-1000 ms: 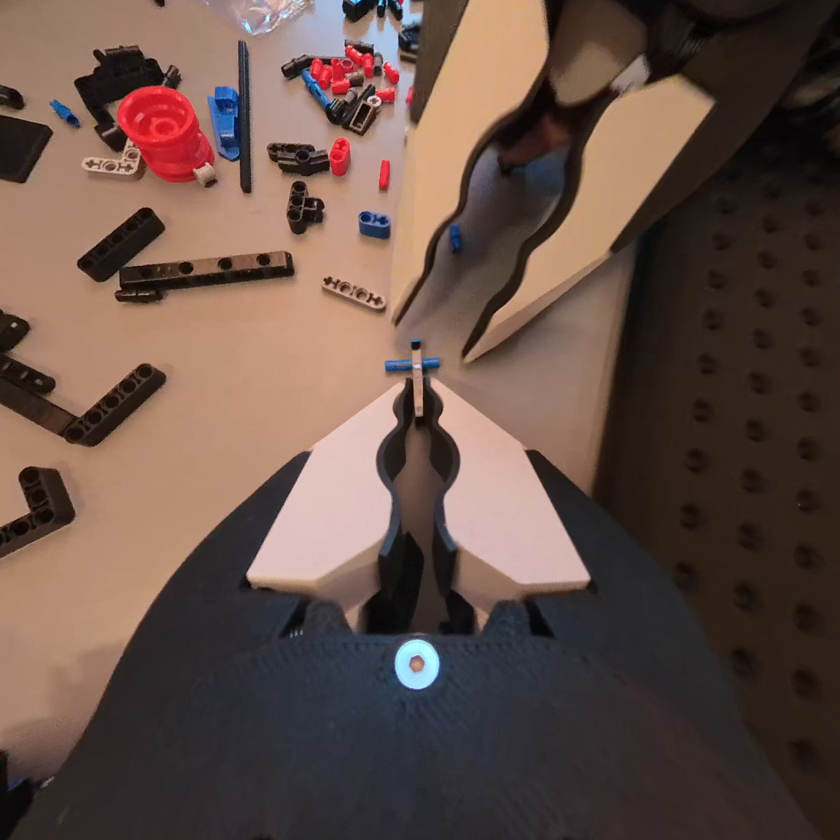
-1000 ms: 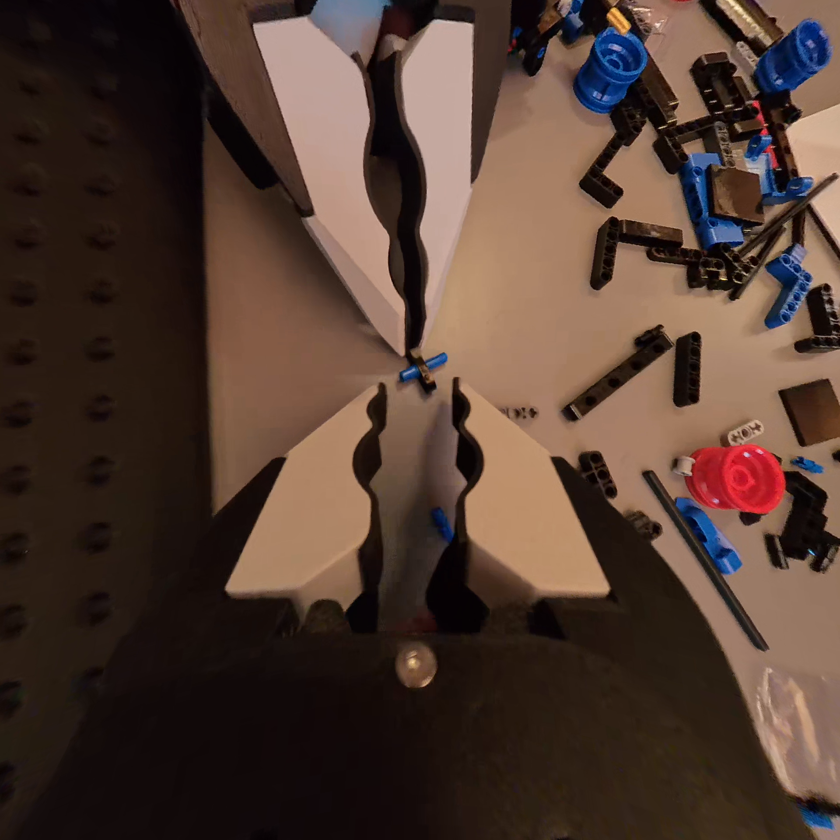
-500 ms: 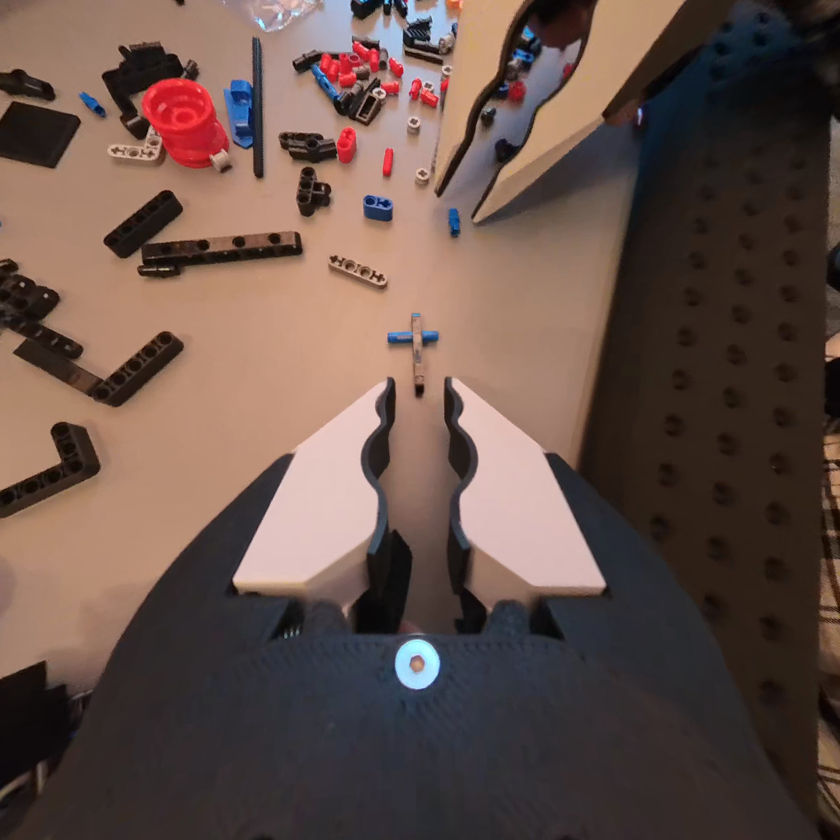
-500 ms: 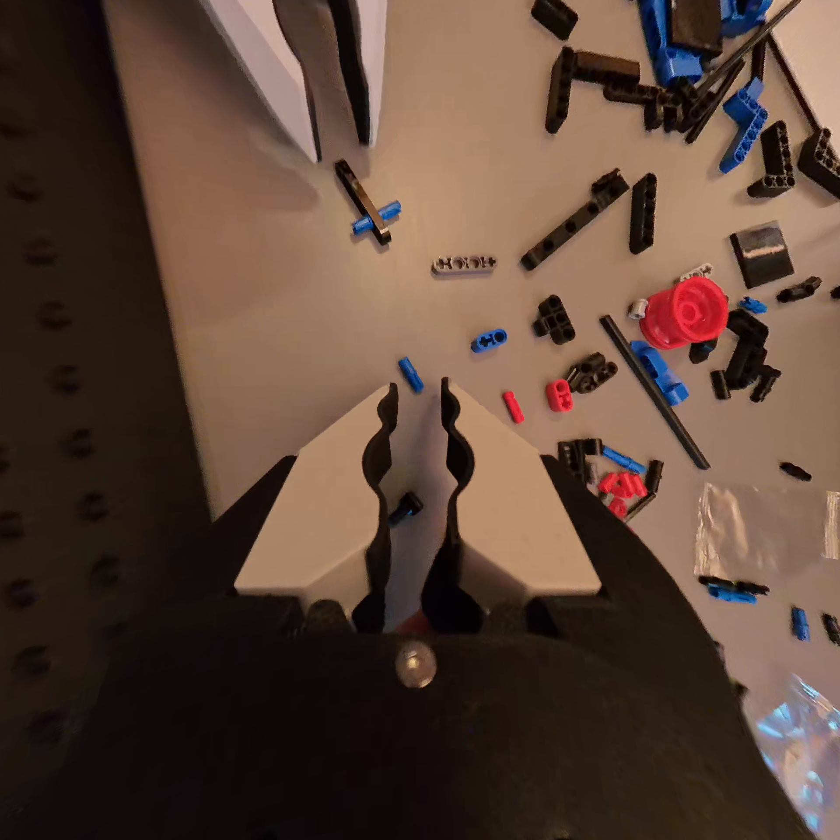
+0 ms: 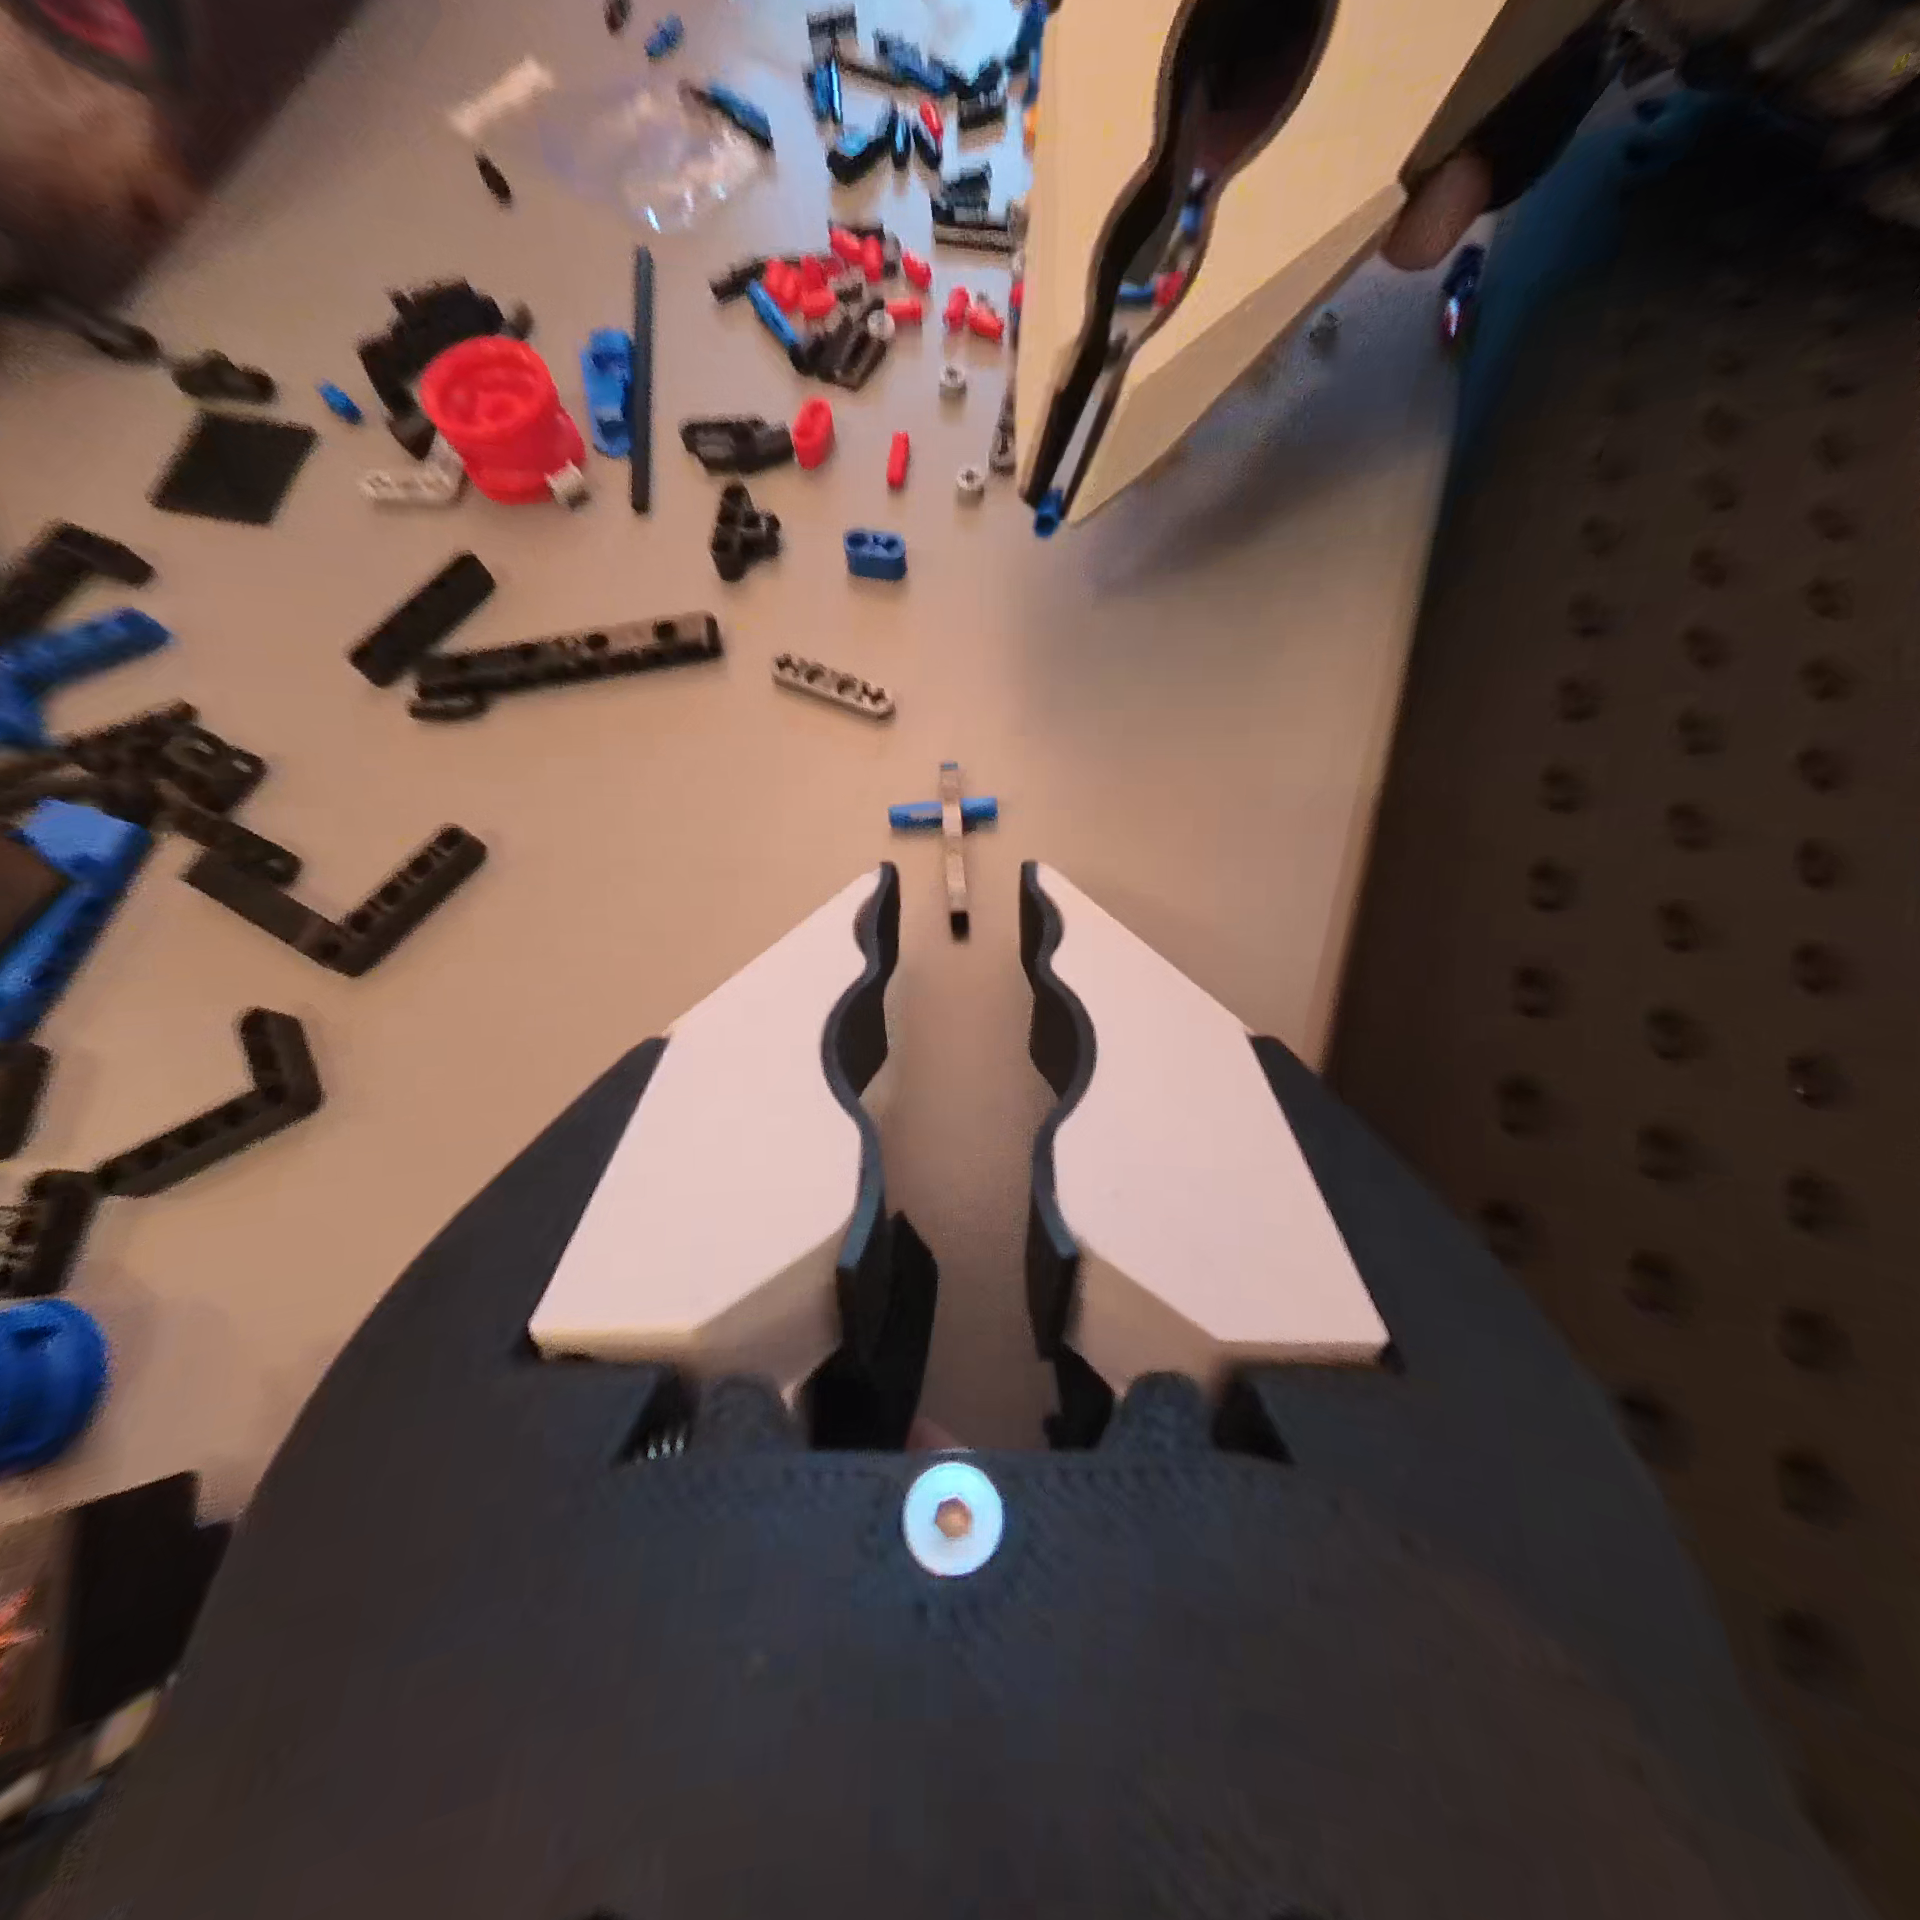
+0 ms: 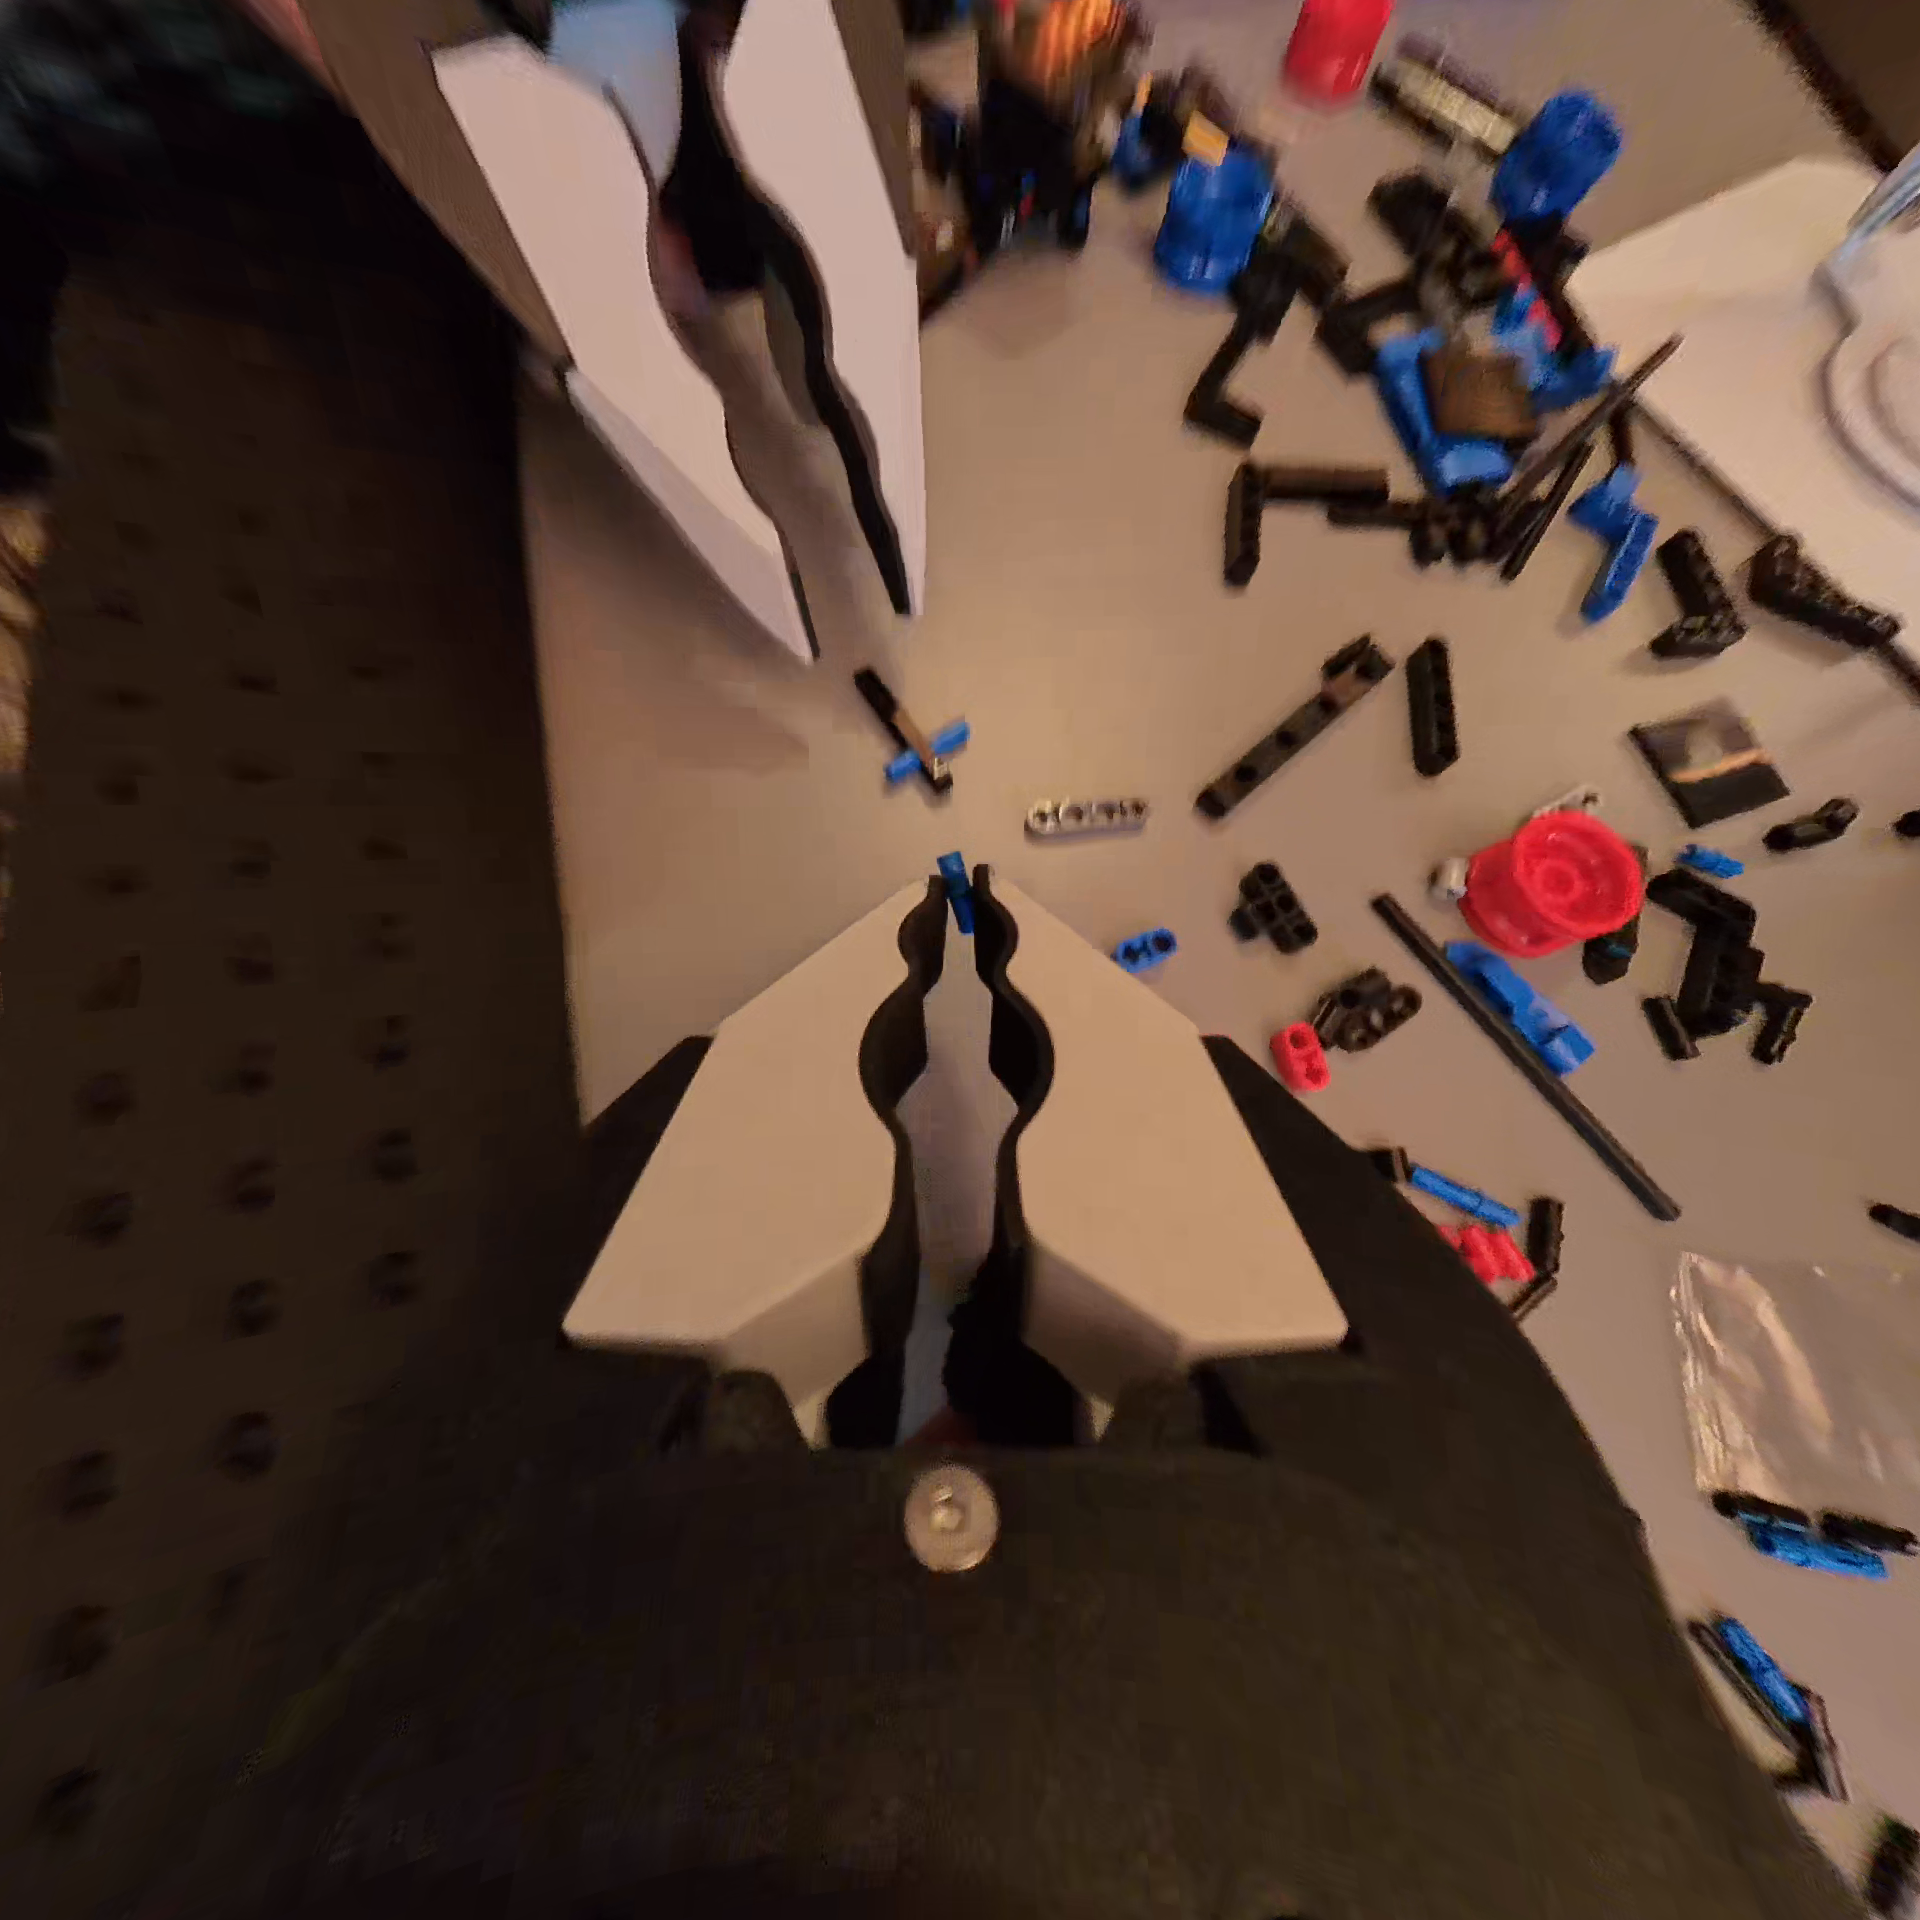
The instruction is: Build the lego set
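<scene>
A thin black beam with a blue pin through it [image 5: 951, 831] lies on the tan table just ahead of my left gripper [image 5: 958, 883], which is open and empty. The same beam shows in the right wrist view [image 6: 914, 743]. My right gripper [image 6: 956, 883] is shut on a small blue pin [image 6: 954, 896], held a little short of the beam. In the left wrist view the right gripper [image 5: 1055, 504] hangs at the upper right with the blue pin [image 5: 1044, 511] at its tips. The left gripper [image 6: 857, 629] shows beyond the beam, jaws apart.
Loose parts are scattered on the table: a red wheel hub [image 5: 497, 421], a grey thin beam [image 5: 834, 686], black beams [image 5: 571, 660], a blue connector [image 5: 875, 553], blue hubs [image 6: 1210, 223], a plastic bag [image 6: 1787, 1382]. A dark studded mat [image 5: 1662, 935] borders the table. The tips of one gripper are about 7 cm away from the tips of the other. The blue connector [image 5: 875, 553] lies around 5 cm away from my right fingertips. It is also in sight in the right wrist view [image 6: 1136, 938].
My left gripper opened and let the beam with its pin down on the table. My right gripper went off, shut on a blue pin and came back toward the beam.
</scene>
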The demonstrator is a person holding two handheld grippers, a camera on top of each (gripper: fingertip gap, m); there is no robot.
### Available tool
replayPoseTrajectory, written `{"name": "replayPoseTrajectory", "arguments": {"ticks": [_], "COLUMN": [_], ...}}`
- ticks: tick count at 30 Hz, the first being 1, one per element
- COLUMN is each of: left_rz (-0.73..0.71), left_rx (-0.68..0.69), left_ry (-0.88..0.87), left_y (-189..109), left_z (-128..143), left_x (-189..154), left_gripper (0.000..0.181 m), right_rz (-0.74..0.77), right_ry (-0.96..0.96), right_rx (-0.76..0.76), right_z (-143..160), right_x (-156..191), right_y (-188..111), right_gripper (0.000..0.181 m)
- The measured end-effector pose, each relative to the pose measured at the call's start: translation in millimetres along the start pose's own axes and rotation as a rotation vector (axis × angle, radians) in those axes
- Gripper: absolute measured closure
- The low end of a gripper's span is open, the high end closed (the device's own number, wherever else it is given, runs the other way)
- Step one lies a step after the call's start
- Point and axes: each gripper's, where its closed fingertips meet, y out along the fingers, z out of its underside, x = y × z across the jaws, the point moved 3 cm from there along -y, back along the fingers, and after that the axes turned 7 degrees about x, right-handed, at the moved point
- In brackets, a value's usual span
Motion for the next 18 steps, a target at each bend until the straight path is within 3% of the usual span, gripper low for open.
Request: {"name": "replayPoseTrajectory", "arguments": {"ticks": [8,18], "left_rz": [-0.26,-0.497], "left_rx": [-0.251,-0.344], "left_ry": [0.177,0.271], "left_y": [-24,-33], "left_z": [-48,-80], "left_x": [2,5], "left_gripper": [0.161,0.162], "right_rz": [-0.041,-0.172], "right_ry": [0.235,0.485], "right_rx": [-0.383,-0.607], "right_z": [-57,-75], "right_x": [-4,-9], "right_y": [-20,-23], "right_gripper": [0.18,0.18]}}
